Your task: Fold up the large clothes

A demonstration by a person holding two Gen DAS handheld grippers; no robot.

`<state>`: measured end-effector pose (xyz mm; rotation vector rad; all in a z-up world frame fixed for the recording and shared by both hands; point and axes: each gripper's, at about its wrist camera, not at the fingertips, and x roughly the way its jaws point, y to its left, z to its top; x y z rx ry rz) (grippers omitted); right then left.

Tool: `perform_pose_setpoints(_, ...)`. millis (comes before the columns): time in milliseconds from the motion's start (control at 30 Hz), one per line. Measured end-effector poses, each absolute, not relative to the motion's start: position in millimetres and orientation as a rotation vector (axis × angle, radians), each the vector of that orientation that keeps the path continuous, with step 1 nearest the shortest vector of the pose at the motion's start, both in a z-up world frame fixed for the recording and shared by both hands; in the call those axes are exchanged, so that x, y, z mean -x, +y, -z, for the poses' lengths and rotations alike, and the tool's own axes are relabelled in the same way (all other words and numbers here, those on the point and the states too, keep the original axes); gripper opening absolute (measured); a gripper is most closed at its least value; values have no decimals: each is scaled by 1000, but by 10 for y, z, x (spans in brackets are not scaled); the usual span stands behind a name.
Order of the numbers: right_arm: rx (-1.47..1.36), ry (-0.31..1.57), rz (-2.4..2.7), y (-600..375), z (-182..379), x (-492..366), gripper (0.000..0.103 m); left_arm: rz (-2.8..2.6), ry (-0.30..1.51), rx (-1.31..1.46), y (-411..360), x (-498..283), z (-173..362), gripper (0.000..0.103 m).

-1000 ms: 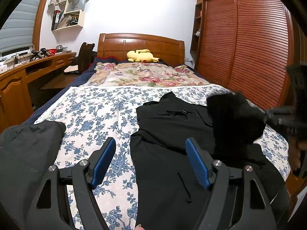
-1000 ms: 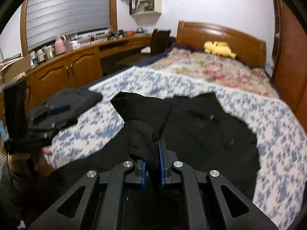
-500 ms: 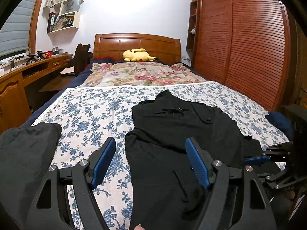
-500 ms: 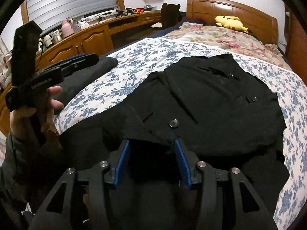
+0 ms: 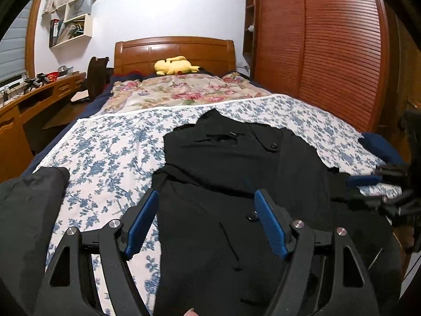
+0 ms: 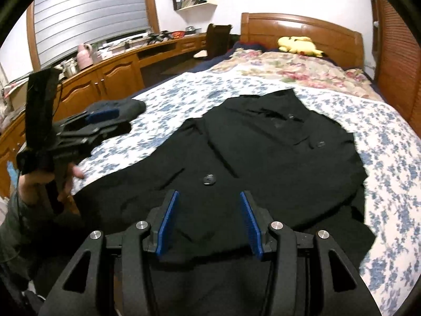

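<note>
A large black coat [image 5: 236, 173] lies spread on the blue-flowered bedspread [image 5: 105, 152], collar toward the headboard, its lower part hanging toward me. It also shows in the right wrist view [image 6: 263, 152]. My left gripper [image 5: 205, 205] is open and empty over the coat's lower left part. My right gripper [image 6: 208, 205] is open and empty above the coat's lower front, near a black button [image 6: 209, 179]. The right gripper also shows at the right edge of the left wrist view [image 5: 379, 181]; the left gripper shows in the right wrist view [image 6: 102, 121].
A dark grey garment [image 5: 26, 210] lies at the bed's near left corner. A floral quilt [image 5: 179, 92] and a yellow plush toy [image 5: 173, 65] lie near the headboard. A wooden desk [image 6: 105, 79] runs along the left; a slatted wardrobe [image 5: 329, 52] stands on the right.
My right gripper was shut on a fold of the coat a second ago; it has opened, let the cloth drop flat, and drawn back. The left gripper has stayed open.
</note>
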<state>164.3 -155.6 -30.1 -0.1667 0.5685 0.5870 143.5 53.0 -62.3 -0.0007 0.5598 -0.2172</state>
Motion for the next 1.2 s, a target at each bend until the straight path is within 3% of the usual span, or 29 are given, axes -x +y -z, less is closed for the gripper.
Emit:
perform_pose_setpoints(733,111,699,-304,-2143,1178,-2036,50,301,824,0,-8,-1168,1374,76)
perform_pose_setpoints(1133,145,583,-304,-1966,1362,-1997,59,258,846,3,42,-1011,1438,76)
perform_pose_setpoints(1200,140,575,-308,-1988,1381,-1948,59,256,830,0,54,-991,1419,70)
